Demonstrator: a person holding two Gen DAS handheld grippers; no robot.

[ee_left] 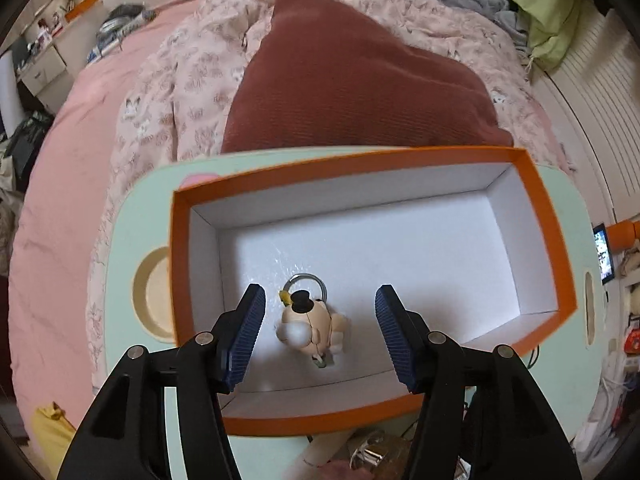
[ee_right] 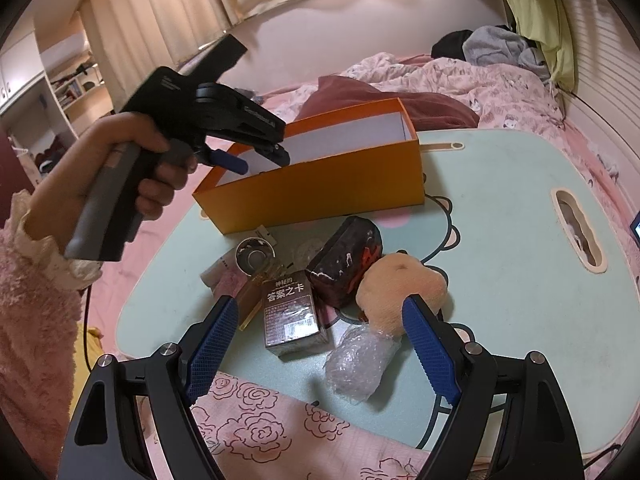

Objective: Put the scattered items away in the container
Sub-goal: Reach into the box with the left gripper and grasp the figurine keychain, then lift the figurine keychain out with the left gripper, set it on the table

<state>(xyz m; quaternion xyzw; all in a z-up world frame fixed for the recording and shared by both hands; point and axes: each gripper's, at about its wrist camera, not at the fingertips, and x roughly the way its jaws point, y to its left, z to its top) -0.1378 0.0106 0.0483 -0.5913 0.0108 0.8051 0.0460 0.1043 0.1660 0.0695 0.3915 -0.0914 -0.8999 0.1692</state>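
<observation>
An orange box (ee_left: 556,240) with a white inside stands on the mint lap table (ee_left: 132,216). A small figure keychain (ee_left: 310,326) lies on the box floor. My left gripper (ee_left: 320,320) is open above it, one pad on each side, holding nothing. In the right wrist view the left gripper (ee_right: 260,160) hangs over the box (ee_right: 320,184). My right gripper (ee_right: 316,328) is open and empty above a brown card box (ee_right: 292,320), a plush toy (ee_right: 396,288), a bubble-wrap bundle (ee_right: 360,360), a dark pouch (ee_right: 348,260) and a round tin (ee_right: 256,258).
The table (ee_right: 500,240) sits on a bed with a pink floral duvet (ee_left: 192,80) and a dark red pillow (ee_left: 348,80). Clothes (ee_right: 492,48) are piled at the headboard. A floral cloth (ee_right: 280,432) lies at the table's near edge.
</observation>
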